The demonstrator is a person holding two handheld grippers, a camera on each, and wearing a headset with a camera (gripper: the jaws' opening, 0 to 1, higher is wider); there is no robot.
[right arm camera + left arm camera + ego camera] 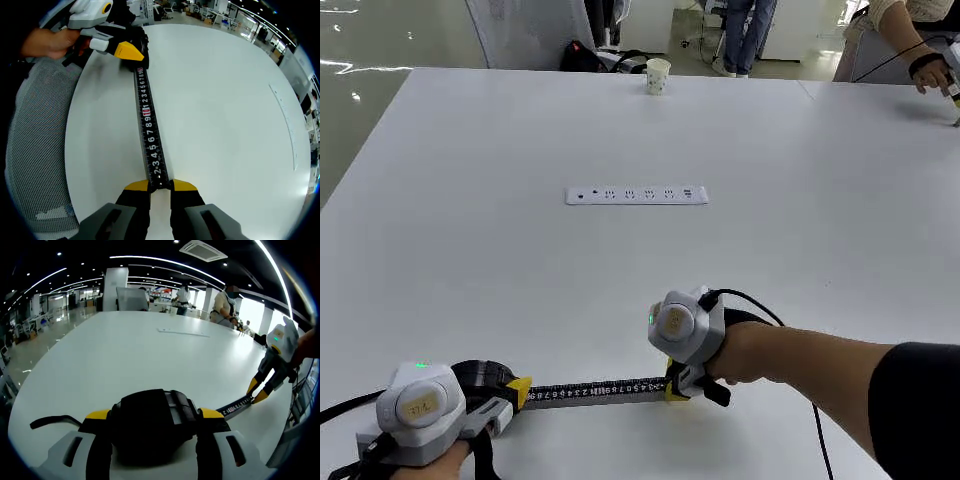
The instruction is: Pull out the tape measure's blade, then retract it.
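A broad white bench (470, 200) runs back into an open, brightly lit hall with ceiling light strips, and a white power strip (636, 195) lies flat near its middle. A paper cup (658, 75) stands upright close to the far edge. At the far right corner another person's hand (930, 75) rests on the bench, and someone's legs (745, 35) show beyond the far edge. The tape measure (478, 376), black-bodied, sits on the bench at the near left. The left tool (155, 414) is clamped around it, one yellow-tipped jaw on each side of the housing. From the housing the blade (147, 125) lies drawn out flat along the bench surface, its printed numbers facing up, and it reaches across to the right tool (160, 186). That tool's yellow tips are closed on the blade's free end, pinching it just above the bench. In the head view the blade forms a straight, nearly level line along the near edge between the two tools, which sit well apart. The arm holding the right tool wears a dark sleeve (910, 400), and a black cable (815, 420) trails from that tool toward the person. In the right gripper view a grey mesh chair (40, 150) shows just beside the bench edge, below the hand that holds the left tool.
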